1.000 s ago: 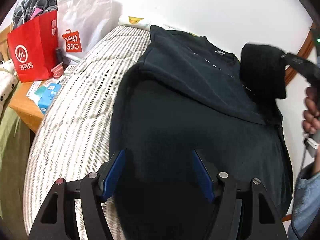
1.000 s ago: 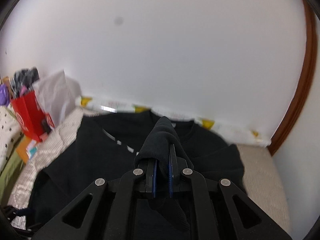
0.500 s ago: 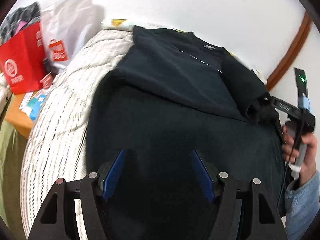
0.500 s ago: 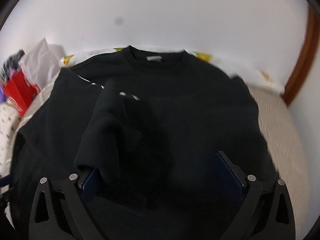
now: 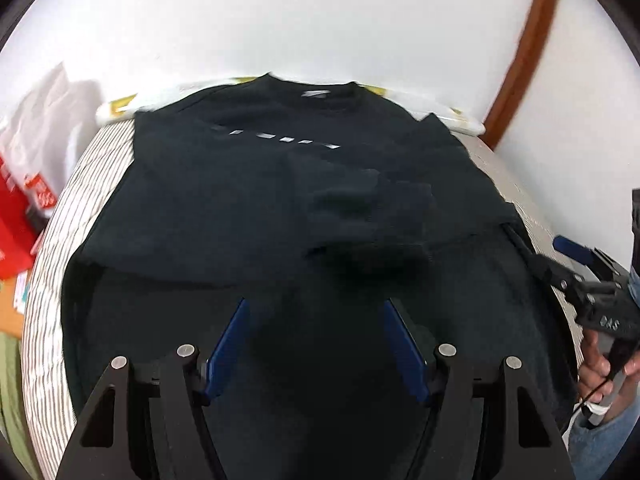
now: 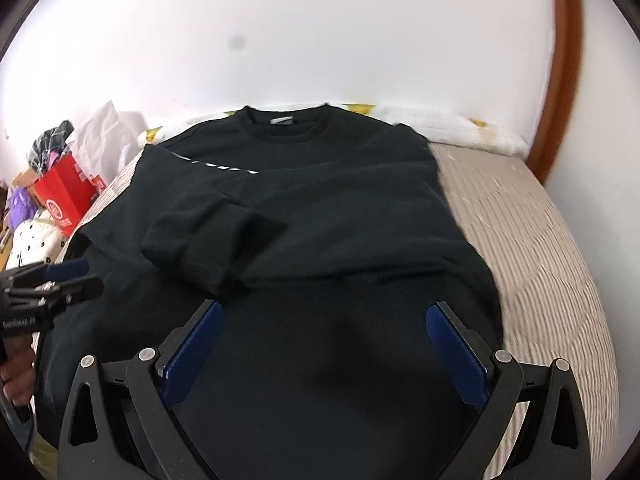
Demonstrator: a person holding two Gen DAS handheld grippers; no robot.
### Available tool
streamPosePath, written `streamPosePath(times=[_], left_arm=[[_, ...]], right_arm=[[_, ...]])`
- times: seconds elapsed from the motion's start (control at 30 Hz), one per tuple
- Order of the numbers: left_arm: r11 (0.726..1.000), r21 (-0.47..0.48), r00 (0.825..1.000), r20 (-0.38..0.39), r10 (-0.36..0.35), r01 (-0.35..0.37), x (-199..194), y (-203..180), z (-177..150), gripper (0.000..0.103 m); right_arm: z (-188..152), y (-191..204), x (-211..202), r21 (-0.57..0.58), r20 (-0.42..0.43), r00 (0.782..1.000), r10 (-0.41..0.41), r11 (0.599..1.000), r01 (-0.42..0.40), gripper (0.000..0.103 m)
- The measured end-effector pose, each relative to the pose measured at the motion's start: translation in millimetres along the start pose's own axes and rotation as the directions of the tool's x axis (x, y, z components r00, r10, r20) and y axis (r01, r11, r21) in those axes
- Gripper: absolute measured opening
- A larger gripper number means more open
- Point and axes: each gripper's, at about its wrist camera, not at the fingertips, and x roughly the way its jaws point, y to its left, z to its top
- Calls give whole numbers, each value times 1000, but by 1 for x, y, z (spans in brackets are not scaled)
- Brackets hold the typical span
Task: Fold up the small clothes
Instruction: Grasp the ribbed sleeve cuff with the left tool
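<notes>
A black sweatshirt lies flat on the bed, collar toward the wall. Both sleeves are folded across its chest, and the cuff of the top one rests near the middle. My left gripper hovers open over the sweatshirt's lower body with nothing between its blue pads. My right gripper stands wide open above the lower body too, empty. Each gripper shows in the other's view: the right gripper at the garment's right edge, the left gripper at its left edge.
The bed's striped cover shows on both sides of the sweatshirt. A red paper bag and a white bag stand at the left. A white wall runs behind the bed, with a brown wooden frame at the right.
My right gripper opened and let go of the sleeve, which now lies across the chest, then drew back toward the hem. My left gripper swung right over the garment, still open.
</notes>
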Motion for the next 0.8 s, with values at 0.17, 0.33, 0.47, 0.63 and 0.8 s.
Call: streamPosePath(times=[0.17, 0.33, 0.47, 0.63, 0.8], left_arm=[[999, 47, 1000, 6, -16, 16, 19, -33, 22, 66], [996, 92, 1000, -1, 0, 0, 55, -65, 37, 66], [993, 107, 999, -4, 49, -48, 84, -83, 46, 66], [982, 140, 991, -10, 132, -130, 110, -99, 52, 66], [964, 139, 973, 31, 227, -229, 115, -106, 52, 45]], right_arm=[[-17, -33, -15, 75, 25, 999, -26, 997, 24, 95], [-30, -56, -25, 74, -5, 996, -86, 994, 86, 42], [-44, -72, -36, 89, 1, 992, -126, 988, 125, 39], [-56, -86, -38, 141, -2, 995, -102, 985, 101, 39], [-54, -86, -29, 139, -14, 995, -100, 985, 101, 39]])
